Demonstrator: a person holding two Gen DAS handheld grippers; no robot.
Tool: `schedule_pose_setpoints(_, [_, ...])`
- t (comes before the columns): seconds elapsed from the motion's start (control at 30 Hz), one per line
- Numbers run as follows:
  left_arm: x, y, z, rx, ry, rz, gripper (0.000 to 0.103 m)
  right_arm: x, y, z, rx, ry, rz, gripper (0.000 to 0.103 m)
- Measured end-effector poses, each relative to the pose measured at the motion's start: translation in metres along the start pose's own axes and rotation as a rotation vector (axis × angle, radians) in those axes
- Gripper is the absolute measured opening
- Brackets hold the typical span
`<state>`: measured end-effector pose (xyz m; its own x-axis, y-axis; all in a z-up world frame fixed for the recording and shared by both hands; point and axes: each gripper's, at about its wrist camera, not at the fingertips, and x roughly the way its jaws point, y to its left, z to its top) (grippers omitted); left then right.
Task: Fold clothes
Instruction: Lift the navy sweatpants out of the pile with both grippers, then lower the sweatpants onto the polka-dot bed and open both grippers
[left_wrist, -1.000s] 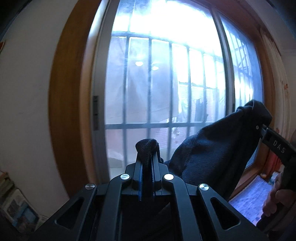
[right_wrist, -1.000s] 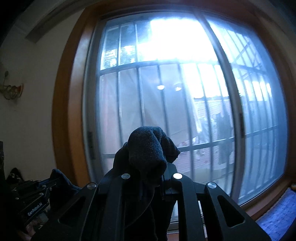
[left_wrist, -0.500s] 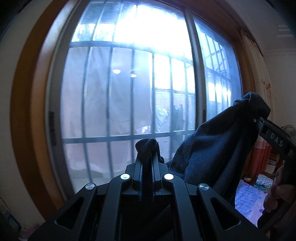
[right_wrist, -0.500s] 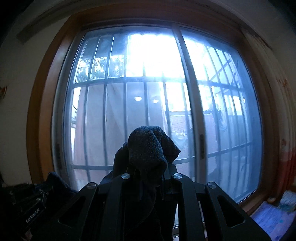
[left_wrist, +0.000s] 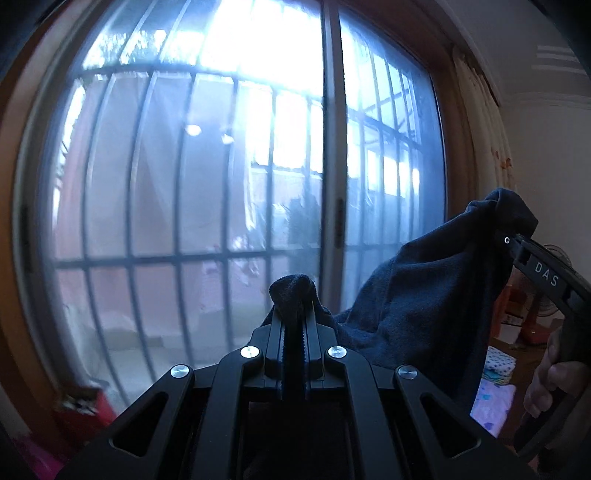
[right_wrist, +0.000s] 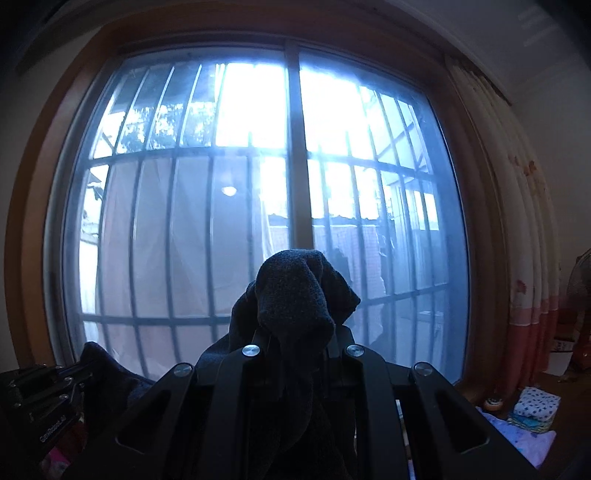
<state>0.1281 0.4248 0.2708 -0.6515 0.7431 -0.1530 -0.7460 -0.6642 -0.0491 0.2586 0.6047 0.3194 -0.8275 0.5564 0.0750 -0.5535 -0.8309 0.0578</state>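
A dark navy garment (left_wrist: 424, 295) hangs in the air, stretched between both grippers in front of a window. In the left wrist view my left gripper (left_wrist: 293, 321) is shut on a small bunched corner of it. The cloth runs up to the right, where my right gripper (left_wrist: 511, 238) pinches another bunch; a person's hand (left_wrist: 554, 380) holds its handle. In the right wrist view my right gripper (right_wrist: 299, 338) is shut on a thick wad of the garment (right_wrist: 295, 288), which hides the fingertips. The left gripper (right_wrist: 79, 373) shows at the lower left, with cloth at its tip.
A large barred sliding window (right_wrist: 295, 147) in a wooden frame fills both views, strongly backlit. A pale curtain (right_wrist: 517, 221) hangs at its right. Patterned bedding and folded cloths (right_wrist: 535, 402) lie at the lower right, near a fan (left_wrist: 554, 284). A red object (left_wrist: 88, 410) sits at the lower left.
Both views have swept rightward across the window; the left wall has left the frame, and the curtain and room at the right have appeared. Both grips on the garment are unchanged.
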Motion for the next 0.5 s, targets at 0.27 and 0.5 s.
schedule_pose_setpoints(0.27, [0.057, -0.033, -0.042, -0.044, 0.176, -0.118, 0.006, 0.029, -0.048, -0.049, -0.004, 0.184, -0.054, 0.013])
schedule_pose_setpoints(0.5, [0.089, -0.048, -0.085, -0.049, 0.412, -0.145, 0.006, 0.063, -0.086, -0.098, -0.001, 0.506, -0.035, 0.013])
